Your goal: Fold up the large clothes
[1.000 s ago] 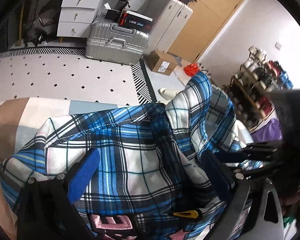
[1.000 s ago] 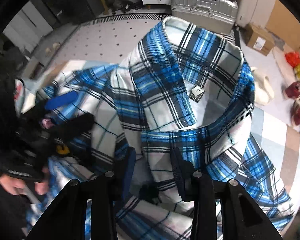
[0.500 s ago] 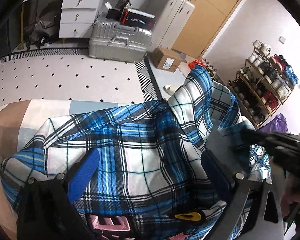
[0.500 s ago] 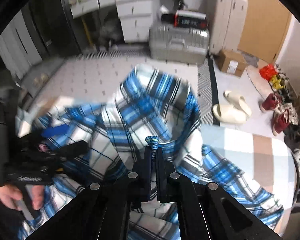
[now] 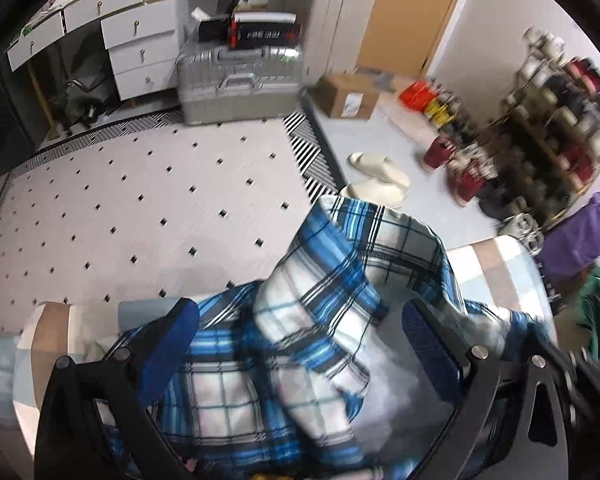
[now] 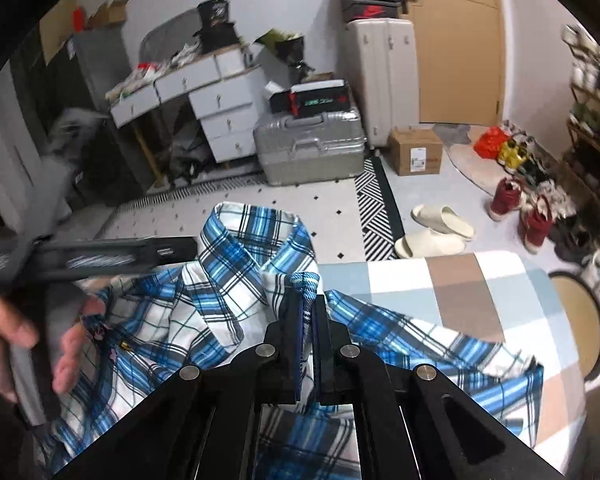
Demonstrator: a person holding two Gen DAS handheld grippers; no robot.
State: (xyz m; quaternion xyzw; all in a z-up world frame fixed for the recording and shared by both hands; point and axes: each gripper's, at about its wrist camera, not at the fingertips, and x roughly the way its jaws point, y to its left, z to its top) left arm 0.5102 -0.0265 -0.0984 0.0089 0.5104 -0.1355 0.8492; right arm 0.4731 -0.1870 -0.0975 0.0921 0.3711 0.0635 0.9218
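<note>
The left claw (image 5: 300, 352) sits at the bottom of its view with its blue fingers (image 5: 168, 344) wide apart, and the blue and white checked cloth shirt (image 5: 324, 304) bunches between them, unpinched. In the right view's lower middle, the right claw (image 6: 306, 320) is squeezed together on the shirt's edge.

Both tongs are matte black frames of flat angled struts joined by round silver screws. The left tongs (image 5: 300, 344) carry blue ribbed pads (image 5: 430, 344) on their fingers. The right tongs (image 6: 307, 316) have narrow dark fingers and slotted struts.
</note>
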